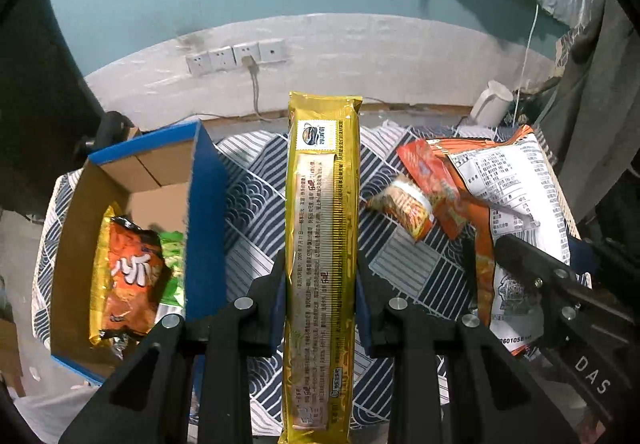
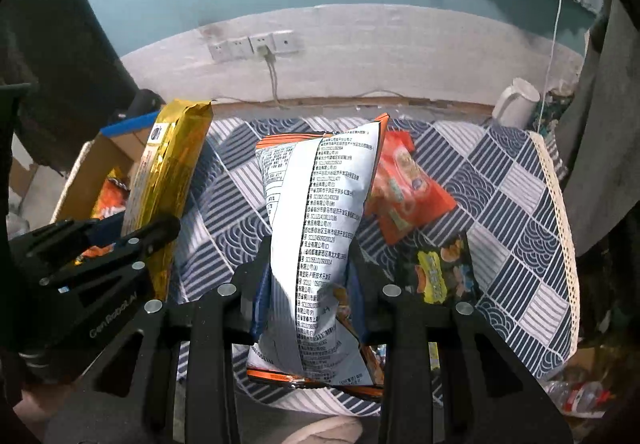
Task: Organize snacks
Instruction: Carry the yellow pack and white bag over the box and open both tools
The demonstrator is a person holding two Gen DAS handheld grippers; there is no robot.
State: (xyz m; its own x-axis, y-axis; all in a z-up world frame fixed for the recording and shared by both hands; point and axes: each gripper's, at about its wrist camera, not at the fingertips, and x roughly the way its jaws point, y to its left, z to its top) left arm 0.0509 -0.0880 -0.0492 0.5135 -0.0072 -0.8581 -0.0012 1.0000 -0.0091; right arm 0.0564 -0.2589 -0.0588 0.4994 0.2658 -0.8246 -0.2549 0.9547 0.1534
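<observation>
Currently held, left gripper (image 1: pixel 321 276): jaws pinch a long gold pack (image 1: pixel 322 228) at its lower half; the pack stands upright between the fingers, clear of the cloth (image 1: pixel 256 203) below.

Right gripper (image 2: pixel 310 276): jaws clamped on a white-backed chip bag (image 2: pixel 316 228), gripped near its lower third, print side toward the camera, top tilted slightly right. The two grippers sit side by side, gold pack just left of the chip bag.

Container: blue-rimmed cardboard box (image 1: pixel 208 179) at the table's left end, open on top. Contents: one orange packet (image 1: pixel 128 280), one green packet (image 1: pixel 174 264) beside it; far half of the box floor is bare.

Loose on the cloth: orange-red pouches (image 2: pixel 404 187) behind the chip bag; a dark packet (image 2: pixel 440 276) just right of the right gripper.

Edges: lace trim (image 2: pixel 560 211) marks the cloth's right edge; wall behind, white jug (image 2: pixel 516 103) at the back right corner. Bare cloth between box and pouches.
</observation>
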